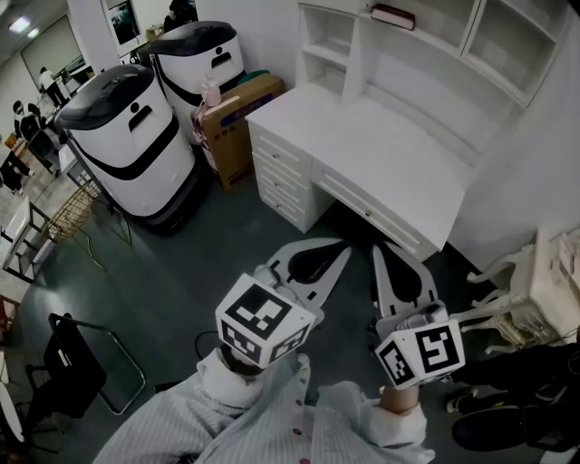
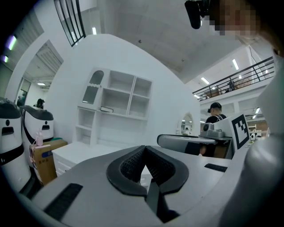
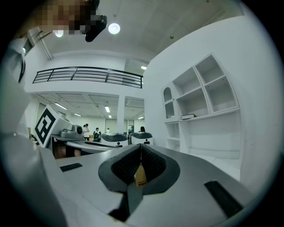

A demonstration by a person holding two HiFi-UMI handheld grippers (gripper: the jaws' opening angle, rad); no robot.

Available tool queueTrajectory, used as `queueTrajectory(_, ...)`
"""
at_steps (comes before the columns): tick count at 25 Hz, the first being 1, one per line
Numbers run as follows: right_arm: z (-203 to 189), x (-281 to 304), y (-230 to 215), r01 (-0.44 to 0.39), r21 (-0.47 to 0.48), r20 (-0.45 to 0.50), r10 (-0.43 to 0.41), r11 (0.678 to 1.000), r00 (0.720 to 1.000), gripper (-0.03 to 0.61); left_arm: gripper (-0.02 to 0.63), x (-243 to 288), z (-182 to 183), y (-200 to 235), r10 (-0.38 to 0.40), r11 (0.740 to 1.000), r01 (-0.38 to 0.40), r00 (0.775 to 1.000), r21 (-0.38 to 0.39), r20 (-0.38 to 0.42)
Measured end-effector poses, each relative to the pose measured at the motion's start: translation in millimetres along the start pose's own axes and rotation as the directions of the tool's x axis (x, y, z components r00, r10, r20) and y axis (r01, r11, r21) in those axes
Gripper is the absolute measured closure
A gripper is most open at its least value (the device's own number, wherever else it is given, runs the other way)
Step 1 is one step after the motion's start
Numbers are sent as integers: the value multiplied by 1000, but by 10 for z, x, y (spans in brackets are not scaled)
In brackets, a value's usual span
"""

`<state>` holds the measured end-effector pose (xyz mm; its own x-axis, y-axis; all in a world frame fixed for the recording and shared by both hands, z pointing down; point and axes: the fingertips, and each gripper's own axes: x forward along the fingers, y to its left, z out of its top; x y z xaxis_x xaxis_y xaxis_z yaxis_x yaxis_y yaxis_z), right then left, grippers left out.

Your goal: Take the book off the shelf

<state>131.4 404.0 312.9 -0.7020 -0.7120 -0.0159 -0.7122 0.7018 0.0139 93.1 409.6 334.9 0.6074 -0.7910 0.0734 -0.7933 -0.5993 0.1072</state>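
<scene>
A dark, thin book (image 1: 392, 15) lies flat on an upper shelf of the white hutch (image 1: 435, 45) above the desk (image 1: 390, 145). The left gripper view shows the book (image 2: 106, 109) far off on the shelf, and the right gripper view shows the book (image 3: 188, 116) on the same board. My left gripper (image 1: 343, 243) hangs over the floor in front of the desk, jaws closed tip to tip, nothing in them. My right gripper (image 1: 381, 246) is beside it, also shut and empty. Both point level toward the desk, well short of the shelf.
Two white service robots (image 1: 127, 136) stand left of the desk, with a cardboard box (image 1: 237, 122) between them and the drawers (image 1: 281, 172). A white chair (image 1: 530, 290) is at the right, a black folding chair (image 1: 72, 362) at the lower left. People stand in the background.
</scene>
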Motion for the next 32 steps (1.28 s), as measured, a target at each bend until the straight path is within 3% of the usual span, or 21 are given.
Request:
queueTrajectory(11,-116,426,-220,-7,30,-12,7,1000,1000,565,603,214,35,471,38,999,-38,999,-3,7)
queueTrajectory(32,-80,2411,-876,59,14,-42,-58,998,997,563,603,1156,426,2331,-31,1000,31,1000,2,3)
